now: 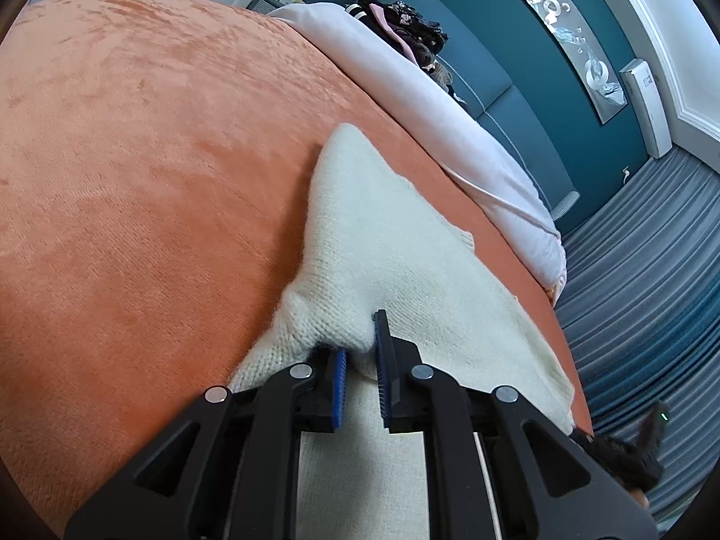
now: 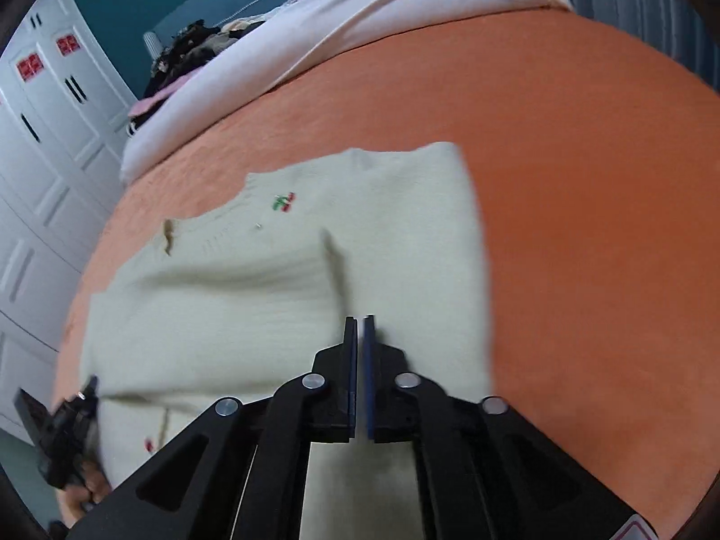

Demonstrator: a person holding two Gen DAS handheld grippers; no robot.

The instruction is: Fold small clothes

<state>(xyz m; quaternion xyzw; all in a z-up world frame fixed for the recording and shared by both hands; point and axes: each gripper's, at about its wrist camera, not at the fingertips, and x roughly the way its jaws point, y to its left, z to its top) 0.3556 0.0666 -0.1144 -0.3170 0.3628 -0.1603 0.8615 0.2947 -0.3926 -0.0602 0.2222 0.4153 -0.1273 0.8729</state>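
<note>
A cream knitted sweater point(image 1: 396, 243) with a small cherry motif point(image 2: 284, 202) lies on the orange blanket point(image 1: 135, 157). My left gripper point(image 1: 360, 351) is shut on a bunched fold of the sweater's edge and lifts it a little. My right gripper point(image 2: 360, 328) is shut with nothing between its fingers, hovering over the sweater point(image 2: 279, 279) near its right side. The left gripper also shows at the lower left of the right wrist view point(image 2: 67, 432).
A white duvet point(image 1: 432, 103) lies along the far side of the bed, with a pile of dark clothes point(image 1: 405, 27) behind it. White wardrobe doors point(image 2: 40, 126) stand to the left. The bed edge drops to a grey striped floor point(image 1: 643, 279).
</note>
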